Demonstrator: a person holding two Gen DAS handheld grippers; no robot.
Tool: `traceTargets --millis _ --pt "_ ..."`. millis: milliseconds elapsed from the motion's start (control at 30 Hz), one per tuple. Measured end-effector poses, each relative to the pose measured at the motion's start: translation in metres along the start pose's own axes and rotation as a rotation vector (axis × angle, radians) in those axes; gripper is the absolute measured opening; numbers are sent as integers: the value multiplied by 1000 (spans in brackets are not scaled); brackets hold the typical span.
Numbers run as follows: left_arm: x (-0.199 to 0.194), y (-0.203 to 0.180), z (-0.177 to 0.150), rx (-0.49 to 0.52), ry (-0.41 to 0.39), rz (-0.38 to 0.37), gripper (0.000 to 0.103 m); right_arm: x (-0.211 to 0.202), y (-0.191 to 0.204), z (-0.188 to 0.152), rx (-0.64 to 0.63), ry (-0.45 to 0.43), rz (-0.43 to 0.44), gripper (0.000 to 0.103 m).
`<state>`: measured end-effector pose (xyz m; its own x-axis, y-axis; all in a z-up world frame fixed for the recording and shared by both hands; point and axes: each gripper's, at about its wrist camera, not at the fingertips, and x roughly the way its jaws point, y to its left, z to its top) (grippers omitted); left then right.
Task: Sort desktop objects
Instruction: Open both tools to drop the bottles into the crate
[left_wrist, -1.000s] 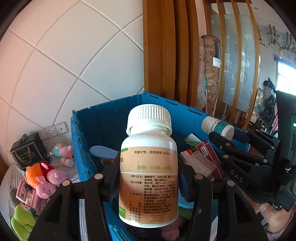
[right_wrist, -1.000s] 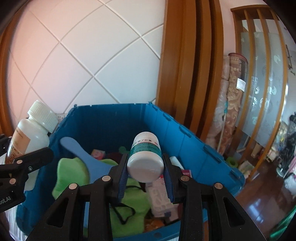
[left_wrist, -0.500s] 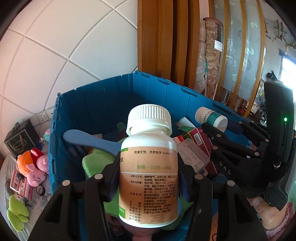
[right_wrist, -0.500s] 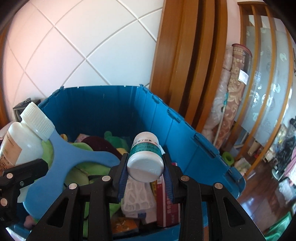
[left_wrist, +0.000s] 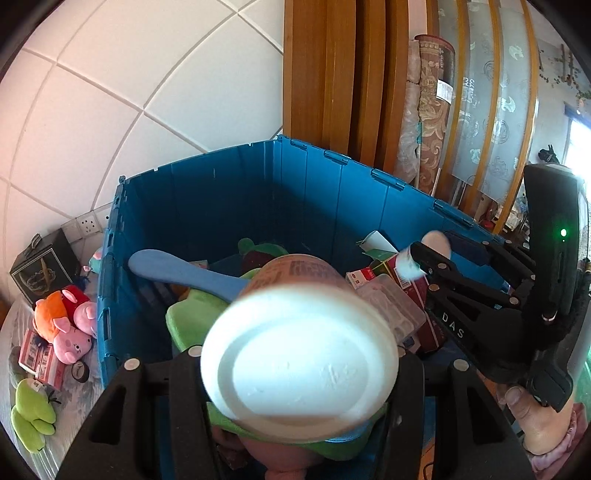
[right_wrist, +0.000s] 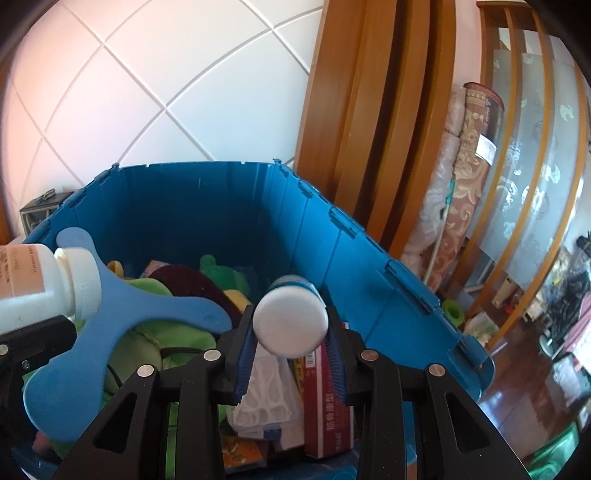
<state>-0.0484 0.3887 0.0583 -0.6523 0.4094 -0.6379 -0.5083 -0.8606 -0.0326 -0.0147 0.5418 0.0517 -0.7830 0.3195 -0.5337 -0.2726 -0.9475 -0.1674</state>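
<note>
Both wrist views close above one shared blue bin (left_wrist: 229, 192).

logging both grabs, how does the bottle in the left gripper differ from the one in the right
The left gripper's bottle is larger with a tan label; the right gripper's bottle is smaller with a teal band. The larger one has a ribbed white cap; the smaller one's cap is out of sight. Both are white and over the blue bin.

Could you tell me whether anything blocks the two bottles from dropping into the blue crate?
Nothing visible does: the large bottle and small bottle are already over the open blue crate, only its contents beneath.
</note>
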Motion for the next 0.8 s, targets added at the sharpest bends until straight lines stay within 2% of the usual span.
traceTargets --millis 33,67,133,200,233,300,333,367,433,667,800 --pt "0 1 0 -2 0 2 51 -1 0 0 3 -2 -5 38" --pt "-1 1 -1 -3 -2 3 52 -2 -1 1 3 -6 -7 44" --pt "-3 2 -1 -5 -7 2 52 -5 -1 1 6 -15 -7 61" --pt "-7 4 -1 -11 -27 4 53 -8 -1 3 8 -25 -17 82" --pt "-10 5 -1 -11 -39 5 53 -9 -1 3 10 -29 -18 86" --pt "-18 8 -1 -14 -67 5 58 -13 -1 4 15 -38 -18 96" --pt "-22 10 -1 -15 -84 8 66 -14 -1 4 17 -42 -20 101" --pt "-26 12 -1 -15 -104 11 70 -16 -1 5 18 -48 -22 103" --pt "-35 15 -2 -17 -139 19 73 -19 0 5 23 -50 -23 103" --pt "-61 51 -10 -66 -217 -6 74 -36 15 12 30 -71 11 103" --pt "-71 82 -17 -109 -230 30 74 -58 34 21 46 -117 73 103"
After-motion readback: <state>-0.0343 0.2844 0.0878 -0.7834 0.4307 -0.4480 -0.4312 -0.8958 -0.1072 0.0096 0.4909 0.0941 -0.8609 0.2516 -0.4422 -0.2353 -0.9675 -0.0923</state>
